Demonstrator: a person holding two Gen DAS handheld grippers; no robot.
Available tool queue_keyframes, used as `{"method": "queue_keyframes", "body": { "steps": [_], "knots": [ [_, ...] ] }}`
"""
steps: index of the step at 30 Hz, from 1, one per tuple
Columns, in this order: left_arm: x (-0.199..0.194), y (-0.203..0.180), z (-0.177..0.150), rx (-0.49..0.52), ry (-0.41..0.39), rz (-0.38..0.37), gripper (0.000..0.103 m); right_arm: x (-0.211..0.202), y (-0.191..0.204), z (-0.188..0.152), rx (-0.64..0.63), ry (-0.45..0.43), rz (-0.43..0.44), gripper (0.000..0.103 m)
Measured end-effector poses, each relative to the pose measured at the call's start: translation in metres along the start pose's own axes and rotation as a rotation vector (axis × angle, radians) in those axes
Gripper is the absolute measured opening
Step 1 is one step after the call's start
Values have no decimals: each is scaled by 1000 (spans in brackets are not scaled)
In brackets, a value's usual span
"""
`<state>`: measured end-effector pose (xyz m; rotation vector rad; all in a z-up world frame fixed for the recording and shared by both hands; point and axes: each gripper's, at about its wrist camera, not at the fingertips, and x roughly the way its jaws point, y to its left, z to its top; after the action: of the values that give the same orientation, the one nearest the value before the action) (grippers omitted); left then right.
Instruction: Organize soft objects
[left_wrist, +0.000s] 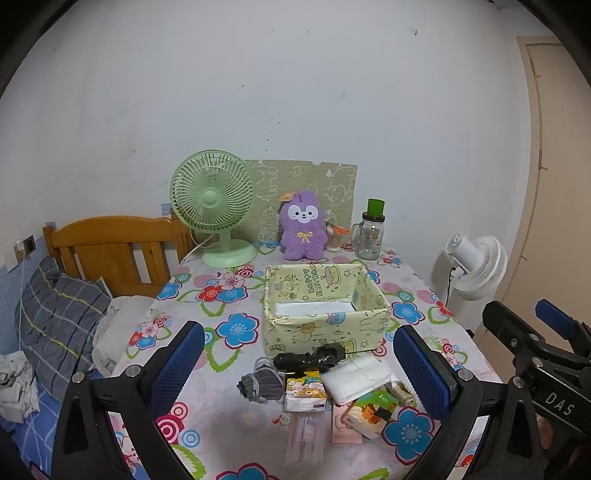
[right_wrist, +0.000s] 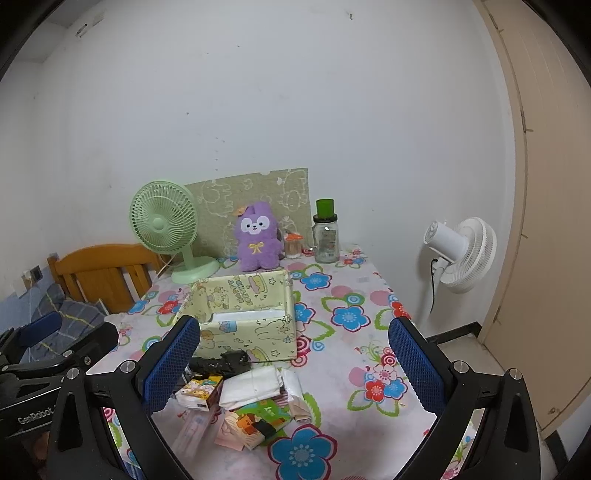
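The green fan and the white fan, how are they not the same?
The mint-green plastic desk fan stands on the flowered table, while the white plastic fan stands beside the table, off its right edge. The green fan faces the cameras, showing its front grille; the white fan is turned away, showing its motor housing. The green fan has a round base resting on the cloth; the white fan's base is out of sight. Both have round cage grilles.

"DAS" marks the right gripper (left_wrist: 554, 332), "GenRobot" the left gripper (right_wrist: 37, 343), and the box (left_wrist: 325, 291) seemingly reads "HAPPY BIRTHDAY".
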<state>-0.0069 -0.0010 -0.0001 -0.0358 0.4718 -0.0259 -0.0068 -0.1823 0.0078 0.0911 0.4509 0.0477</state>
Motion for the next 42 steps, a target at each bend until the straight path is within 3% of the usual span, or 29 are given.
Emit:
{"method": "queue_keyframes", "body": {
  "steps": [17,42],
  "knots": [
    [6,0,1,9,13,30,102,-1,3,-1,-24,-7,14,103],
    [8,1,2,0,15,17,101,1,4,-2,-25,-1,26,103]
  ]
}}
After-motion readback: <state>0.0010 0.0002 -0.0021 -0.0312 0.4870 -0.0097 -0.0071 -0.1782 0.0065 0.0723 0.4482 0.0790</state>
